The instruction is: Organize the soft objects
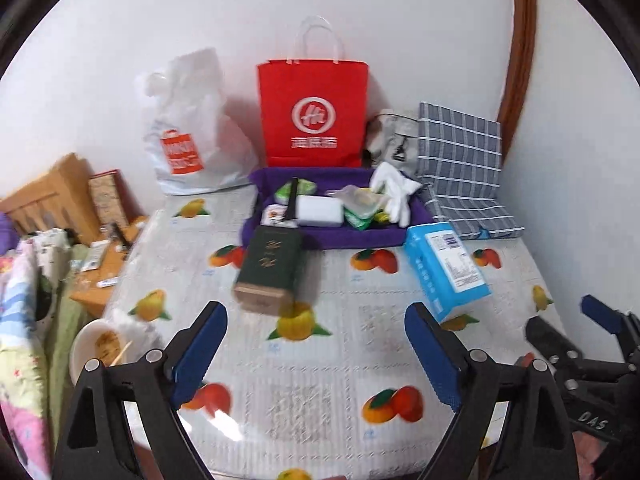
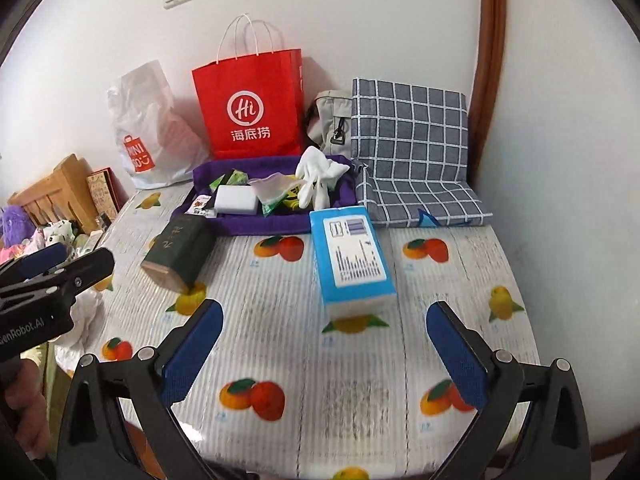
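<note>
Purple fabric tray [image 2: 256, 227]: holds white cloth gloves [image 2: 320, 178], sachets. Blue tissue pack [image 2: 352, 256] outstanding on counter [image 2: 280, 320]. Left gripper [image 1: 316, 354], right gripper [image 2: 325, 354]: spread wide, empty.

The table [image 2: 360, 360] carried a fruit-print cover. On it lay a dark green box [image 2: 180, 252], a blue tissue pack [image 2: 352, 256], a purple tray [image 2: 256, 224], a red bag [image 2: 252, 108], a white plastic bag [image 2: 148, 132] and a checked cushion [image 2: 412, 152].
</note>
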Available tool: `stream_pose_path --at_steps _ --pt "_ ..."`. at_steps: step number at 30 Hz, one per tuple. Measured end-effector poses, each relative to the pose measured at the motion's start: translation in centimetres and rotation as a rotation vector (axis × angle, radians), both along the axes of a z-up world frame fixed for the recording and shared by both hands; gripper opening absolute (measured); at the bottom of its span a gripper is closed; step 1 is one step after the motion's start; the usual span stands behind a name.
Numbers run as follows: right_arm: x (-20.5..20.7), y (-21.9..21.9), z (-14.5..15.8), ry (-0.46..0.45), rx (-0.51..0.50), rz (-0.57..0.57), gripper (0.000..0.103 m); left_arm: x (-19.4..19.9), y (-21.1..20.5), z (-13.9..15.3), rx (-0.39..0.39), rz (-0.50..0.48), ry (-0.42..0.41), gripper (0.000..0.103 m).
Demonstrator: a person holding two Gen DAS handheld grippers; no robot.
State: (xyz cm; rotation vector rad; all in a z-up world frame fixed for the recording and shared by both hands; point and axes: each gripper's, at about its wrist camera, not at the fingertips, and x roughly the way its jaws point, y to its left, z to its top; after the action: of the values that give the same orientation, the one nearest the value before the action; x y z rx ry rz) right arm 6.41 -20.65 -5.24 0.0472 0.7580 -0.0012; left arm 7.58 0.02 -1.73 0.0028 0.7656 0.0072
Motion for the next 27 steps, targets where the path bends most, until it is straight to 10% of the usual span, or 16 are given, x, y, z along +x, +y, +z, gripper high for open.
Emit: stream_pose_path --at_steps 27 --pt "-6.5 0.7 1.0 -0.048 0.018 0.004 0.101 -5.3 0.6 0.9 -0.022 -0.001 -0.048 0.091"
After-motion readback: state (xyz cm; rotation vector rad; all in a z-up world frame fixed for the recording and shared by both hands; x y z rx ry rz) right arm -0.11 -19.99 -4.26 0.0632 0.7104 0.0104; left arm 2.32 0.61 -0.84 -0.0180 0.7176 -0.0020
